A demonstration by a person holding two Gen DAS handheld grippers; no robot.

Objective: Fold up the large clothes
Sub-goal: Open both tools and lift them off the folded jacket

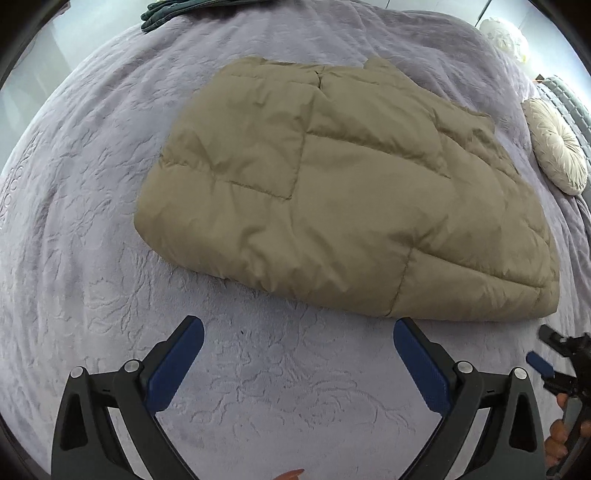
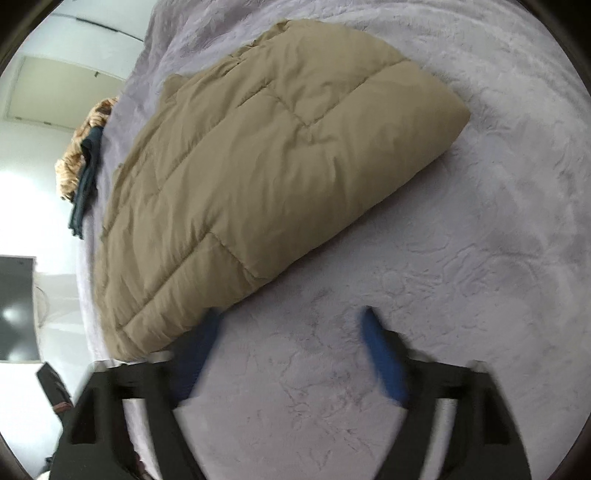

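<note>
A folded tan quilted puffer jacket (image 1: 343, 192) is laid on the lilac embossed bedspread (image 1: 92, 240). The left gripper (image 1: 298, 334) is spread wide over bare bedspread, nothing held. The right gripper (image 2: 291, 317) is likewise parted and empty beside the jacket's edge

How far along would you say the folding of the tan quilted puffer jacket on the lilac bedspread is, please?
Looks done: the tan quilted puffer jacket lies folded into a compact bundle on the lilac bedspread.

In hand: nothing. The left gripper and right gripper both stand open over bare bedspread, just short of the jacket's near edge.

Left: perhaps another fold or tidying. The dark green garment at the far edge looks untouched.
</note>
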